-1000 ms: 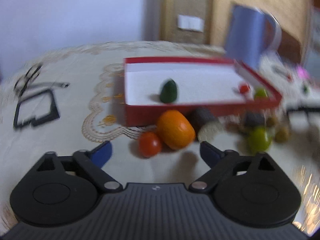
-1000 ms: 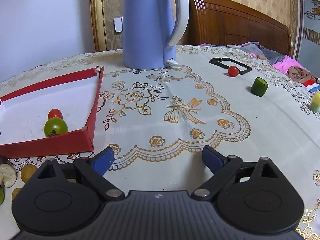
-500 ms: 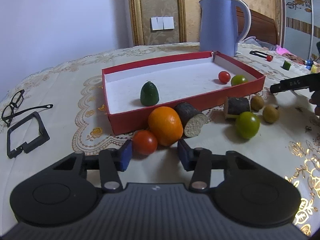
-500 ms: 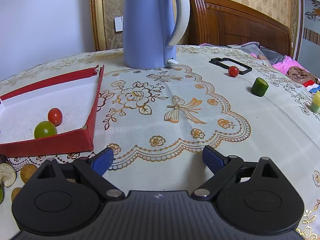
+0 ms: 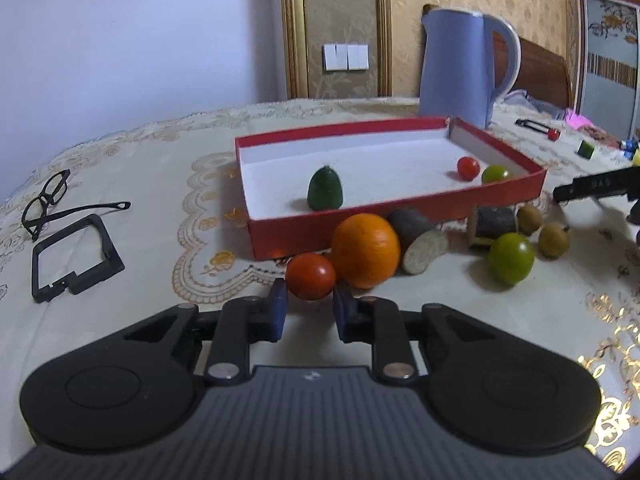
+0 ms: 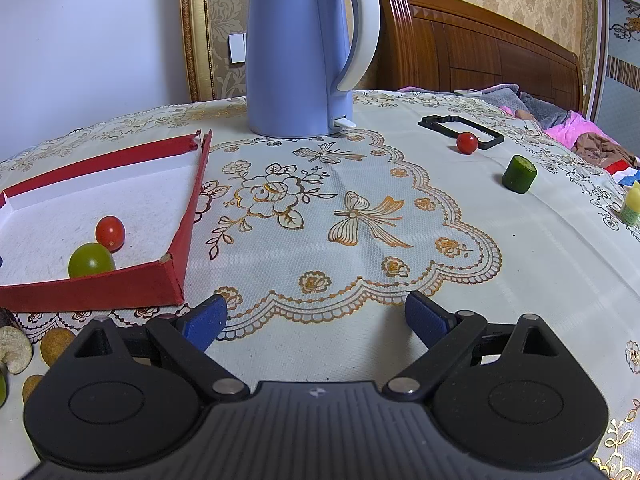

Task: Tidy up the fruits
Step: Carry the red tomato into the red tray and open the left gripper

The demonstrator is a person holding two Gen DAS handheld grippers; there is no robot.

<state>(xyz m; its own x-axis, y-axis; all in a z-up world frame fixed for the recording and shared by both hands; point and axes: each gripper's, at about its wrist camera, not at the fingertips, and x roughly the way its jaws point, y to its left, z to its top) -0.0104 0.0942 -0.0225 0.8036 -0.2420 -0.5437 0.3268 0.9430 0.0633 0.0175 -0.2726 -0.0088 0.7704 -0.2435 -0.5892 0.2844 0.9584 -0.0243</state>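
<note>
No legible writing on the blue kettle (image 6: pixel 304 52) or either tool. Left gripper (image 5: pixel 309 309): blue pads drawn in tight against a red tomato (image 5: pixel 310 276) on the cloth, just near of the red tray (image 5: pixel 384 216); half a second ago they were wider. Touching its right side, one orange (image 5: pixel 366 250). In the tray: three pieces, a dark green fruit (image 5: pixel 325 189), a small red tomato (image 5: pixel 468 168), a green tomato (image 5: pixel 495 173). Right gripper (image 6: pixel 316 320): jaws spread wide, holding nothing, unchanged. Far right: one more red tomato (image 6: pixel 467 143), one green cylinder (image 6: pixel 519 174).
</note>
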